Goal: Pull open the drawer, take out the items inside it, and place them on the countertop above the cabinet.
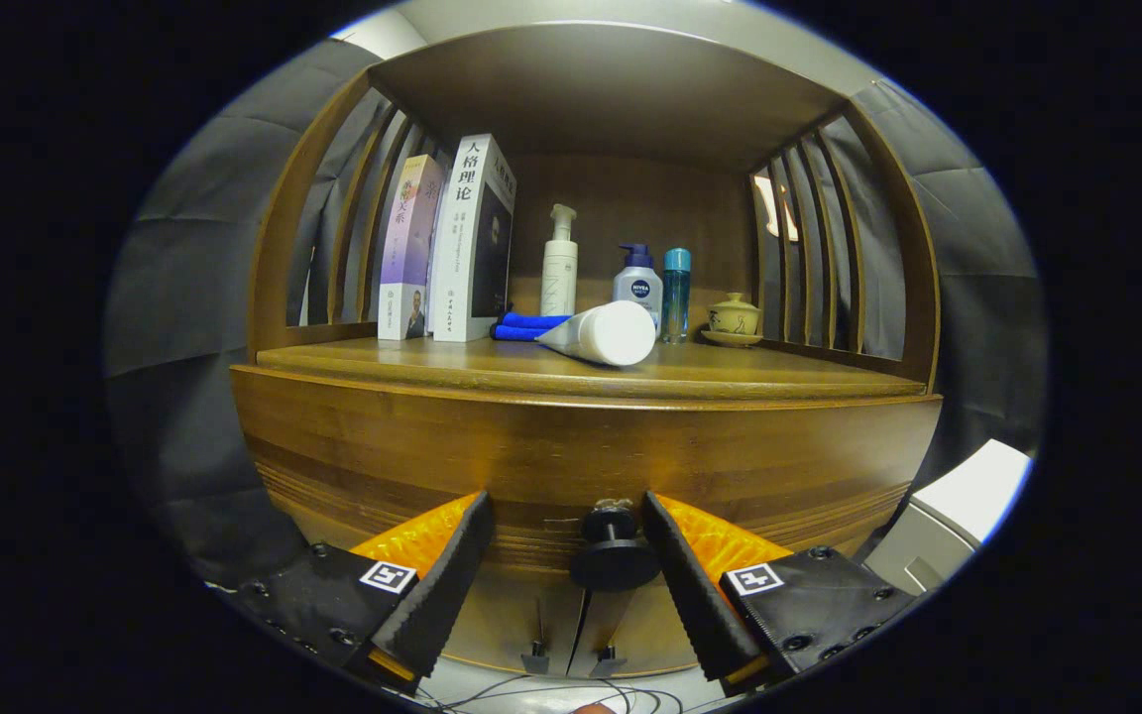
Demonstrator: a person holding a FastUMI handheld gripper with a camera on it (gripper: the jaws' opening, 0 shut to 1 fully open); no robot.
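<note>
A wooden cabinet fills the view, with its drawer front (581, 466) closed flush under the countertop (492, 362). A round dark knob (615, 555) sticks out of the drawer front. My gripper (566, 516) is open, and the knob sits between the fingers, closer to the right finger (675, 555), with a gap on each side. The left finger (452, 565) stands well clear of the knob. A white tube (603, 333) lies on its side on the countertop, and the drawer's inside is hidden.
On the countertop stand two books (452, 248) at the left, a blue cloth (526, 325), a white pump bottle (559, 263), a small blue-capped pump bottle (638, 283), a teal bottle (675, 293) and a lidded cup (733, 319). Slatted sides and a shelf roof enclose it. A white box (958, 516) sits right.
</note>
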